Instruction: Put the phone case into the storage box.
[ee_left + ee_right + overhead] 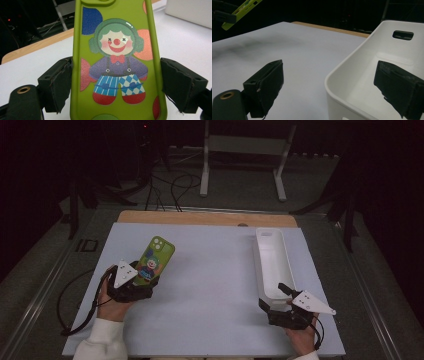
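Near worktop's left edge, left claw (pixel 141 281) grips phone (pixel 155 259) by its sides, lifted. Right claw (pixel 276 296), open & empty, straddles bin (pixel 270 262) near wall. Keep phone level, approach bin slowly.

The phone case (pixel 117 62) is lime green, printed with a clown: green hair, red nose, purple shirt, red bow tie, blue striped and diamond-checked trousers, red shoes, among blue and salmon dots. The bin (pixel 272 262) is white, the counter (pixel 210 290) pale grey with a wooden edge.
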Available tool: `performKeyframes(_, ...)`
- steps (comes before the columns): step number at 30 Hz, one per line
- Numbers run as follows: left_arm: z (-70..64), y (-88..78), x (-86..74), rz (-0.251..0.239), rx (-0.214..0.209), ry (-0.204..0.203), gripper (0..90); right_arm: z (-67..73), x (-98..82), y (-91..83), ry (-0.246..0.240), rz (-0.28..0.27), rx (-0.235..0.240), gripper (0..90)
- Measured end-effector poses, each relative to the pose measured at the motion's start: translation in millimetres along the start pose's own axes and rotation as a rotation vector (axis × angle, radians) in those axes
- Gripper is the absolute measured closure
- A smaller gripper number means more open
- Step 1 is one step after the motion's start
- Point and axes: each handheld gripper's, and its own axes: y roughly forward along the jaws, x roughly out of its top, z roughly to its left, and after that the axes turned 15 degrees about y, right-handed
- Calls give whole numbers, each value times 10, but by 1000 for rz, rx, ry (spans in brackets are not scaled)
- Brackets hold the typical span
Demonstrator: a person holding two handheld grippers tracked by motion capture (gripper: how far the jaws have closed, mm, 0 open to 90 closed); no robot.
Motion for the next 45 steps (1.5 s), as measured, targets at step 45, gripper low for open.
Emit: performKeyframes(45,-375,204,559,-67,-83,98,159,91,283,192,12,91,45,89)
